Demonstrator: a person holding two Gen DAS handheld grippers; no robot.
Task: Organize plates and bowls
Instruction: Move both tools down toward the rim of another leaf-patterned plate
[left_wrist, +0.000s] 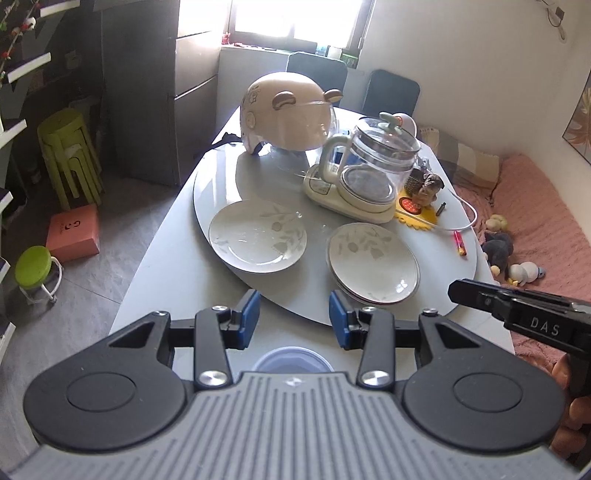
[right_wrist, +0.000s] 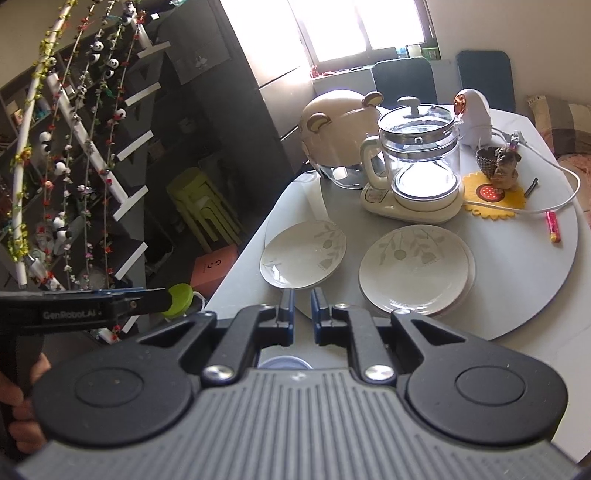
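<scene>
A: Plate (left_wrist: 257, 236), single, lies flat on the grey turntable (left_wrist: 221, 173), just beside a stack of plates (left_wrist: 373, 266) on the same disc; both sit toward its near edge, in front of the glass kettle (left_wrist: 373, 162) and the cream helmet (left_wrist: 286, 114).

B: And the tools?

A: The left gripper (left_wrist: 293, 317) hangs before the near edge of the turntable, jaws parted with nothing between them. The right gripper (right_wrist: 303, 308) has its jaws drawn almost together and empty, aimed at the near rim of the single plate.

B: Which step does this suggest?

A: Probably moving the single plate onto the stack. A flat plate gives little to pinch, so the right jaws would need to open first, then slide one finger under the raised rim and one over it.

B: What makes it go well?

A: A low, shallow approach at the near rim, a firm closure before lifting, and a level carry. The glossy turntable may rotate or let the plate skid, so pushing sideways is best avoided. The kettle stands close behind; the lift should stay clear of it.
</scene>
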